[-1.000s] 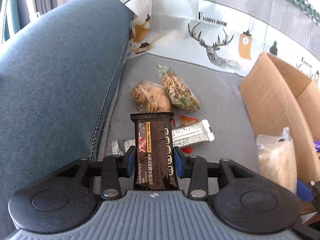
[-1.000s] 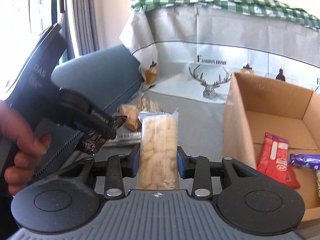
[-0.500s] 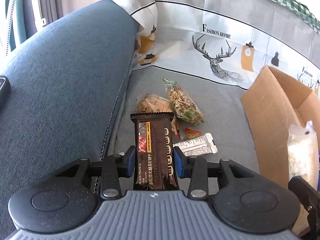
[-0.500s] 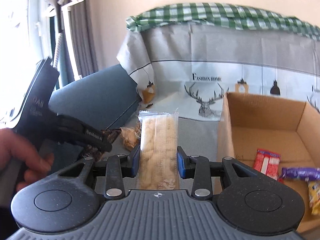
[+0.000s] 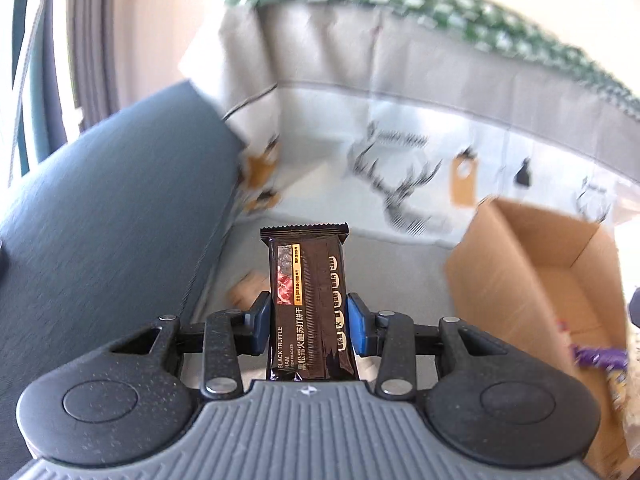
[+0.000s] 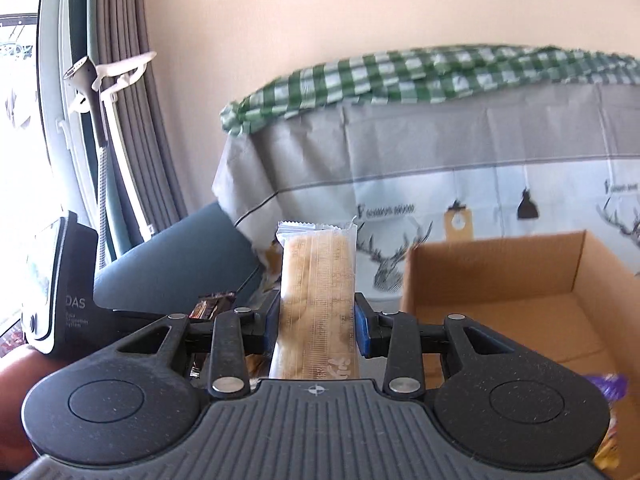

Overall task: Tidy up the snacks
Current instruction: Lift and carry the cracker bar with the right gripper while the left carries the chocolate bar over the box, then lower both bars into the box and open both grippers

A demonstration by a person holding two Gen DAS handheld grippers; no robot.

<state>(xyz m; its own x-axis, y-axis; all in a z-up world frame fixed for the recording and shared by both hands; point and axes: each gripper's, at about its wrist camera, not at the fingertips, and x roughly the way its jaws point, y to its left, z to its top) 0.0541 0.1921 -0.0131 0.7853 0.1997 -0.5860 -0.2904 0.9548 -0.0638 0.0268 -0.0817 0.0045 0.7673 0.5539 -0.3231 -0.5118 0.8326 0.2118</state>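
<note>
My left gripper (image 5: pixel 307 322) is shut on a dark brown cracker packet (image 5: pixel 306 304) that stands upright between the blue pads, above the grey sofa seat. The open cardboard box (image 5: pixel 532 276) lies to its right, with a purple wrapper (image 5: pixel 596 358) inside. My right gripper (image 6: pixel 316 322) is shut on a clear packet of pale biscuits (image 6: pixel 316 296), left of the cardboard box (image 6: pixel 500 280). The other handheld gripper (image 6: pixel 60 292) with the brown packet's end (image 6: pixel 212 304) shows at the left of the right wrist view. A tan snack bag (image 5: pixel 248 288) on the seat is partly hidden.
A blue sofa arm (image 5: pixel 104 220) rises at the left. A grey deer-print cloth (image 6: pixel 460 200) covers the sofa back, topped by a green checked cloth (image 6: pixel 420 76). Curtains and a window (image 6: pixel 24 120) stand at the far left. A hand (image 6: pixel 16 400) grips the other tool.
Both grippers have risen and tilted upward, each still holding its packet. The loose snacks on the seat have dropped out of the left view; the box now sits lower in both views.
</note>
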